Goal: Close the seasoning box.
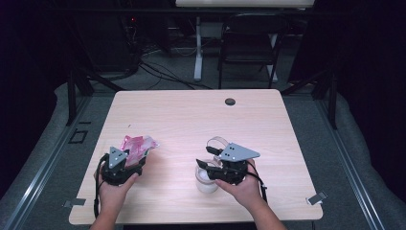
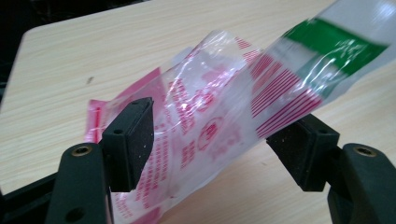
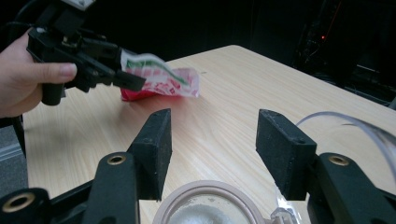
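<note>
Dark room, black drapes round a pale wood-grain table (image 1: 191, 120), rounded corners, matte laminate, one small dark round plug (image 1: 230, 101) near the far edge. One black folding chair (image 1: 249, 43) behind, cables on the grey floor.

Things on the table: one bag, one cup, one lid.

Bag (image 1: 139, 145): thin clear crinkly plastic film, red print and stripes, one green band near one end. It sits at the near-left of the table. In the left gripper view the bag (image 2: 210, 121) runs slantwise through the gap between the two jaws, one end lifted, red end down by the wood. Left gripper (image 1: 125, 160): jaws spread, black square foam-like pads (image 2: 135, 140) standing either side of the film; cannot tell if the left pad touches it, right pad looks just clear. Not clamped.

Cup (image 1: 207, 181): small, round, translucent white plastic, near-centre right, right under the right gripper (image 1: 205, 164). In the right gripper view the cup (image 3: 208, 205) shows a thick pinkish-beige round rim with white grainy stuff inside. Lid (image 3: 355, 128): clear thin plastic, round, tilted up beside the right jaw.

Right gripper jaws wide apart, holding nothing, hovering just above the cup rim. Two grippers total, each black with a grey triangular plate, one hand on each.
</note>
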{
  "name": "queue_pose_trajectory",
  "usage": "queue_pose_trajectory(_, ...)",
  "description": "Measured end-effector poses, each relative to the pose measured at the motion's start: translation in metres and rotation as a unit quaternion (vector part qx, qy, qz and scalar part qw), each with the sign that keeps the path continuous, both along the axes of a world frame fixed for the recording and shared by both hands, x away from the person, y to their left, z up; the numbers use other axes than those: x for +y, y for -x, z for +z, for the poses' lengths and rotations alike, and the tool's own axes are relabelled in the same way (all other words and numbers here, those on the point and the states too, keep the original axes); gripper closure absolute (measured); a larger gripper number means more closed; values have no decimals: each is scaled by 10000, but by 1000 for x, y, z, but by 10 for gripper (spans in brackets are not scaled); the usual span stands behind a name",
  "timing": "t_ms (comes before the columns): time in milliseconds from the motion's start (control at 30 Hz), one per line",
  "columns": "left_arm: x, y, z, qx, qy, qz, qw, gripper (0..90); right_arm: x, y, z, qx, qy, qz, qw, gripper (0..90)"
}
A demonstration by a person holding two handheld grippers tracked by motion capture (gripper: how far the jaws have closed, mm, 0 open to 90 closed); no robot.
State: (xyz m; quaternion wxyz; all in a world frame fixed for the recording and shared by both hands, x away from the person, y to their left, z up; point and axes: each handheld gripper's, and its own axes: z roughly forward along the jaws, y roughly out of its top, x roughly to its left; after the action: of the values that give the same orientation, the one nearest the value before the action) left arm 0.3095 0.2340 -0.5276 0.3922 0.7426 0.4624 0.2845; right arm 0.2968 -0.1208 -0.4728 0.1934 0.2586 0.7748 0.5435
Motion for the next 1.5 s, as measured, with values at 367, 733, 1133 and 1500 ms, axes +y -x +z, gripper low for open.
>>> queue_pose_trajectory(367,-24,4,-3,104,-22,-411,9991,330,-10,3,14,-68,37,-45,10000,576)
queue_pose_trajectory(733,-33,7,-3,120,86,-709,9974,349,-47,-1,32,-104,-190,-512,9985,852)
queue_pose_trajectory(1133,-46,11,-4,87,-173,-970,9951,348,-70,-13,23,49,-180,-1035,9945,900)
queue_pose_trajectory(1500,-51,15,-3,40,-208,-1046,9943,348,-78,-25,6,334,-103,-1210,9920,900)
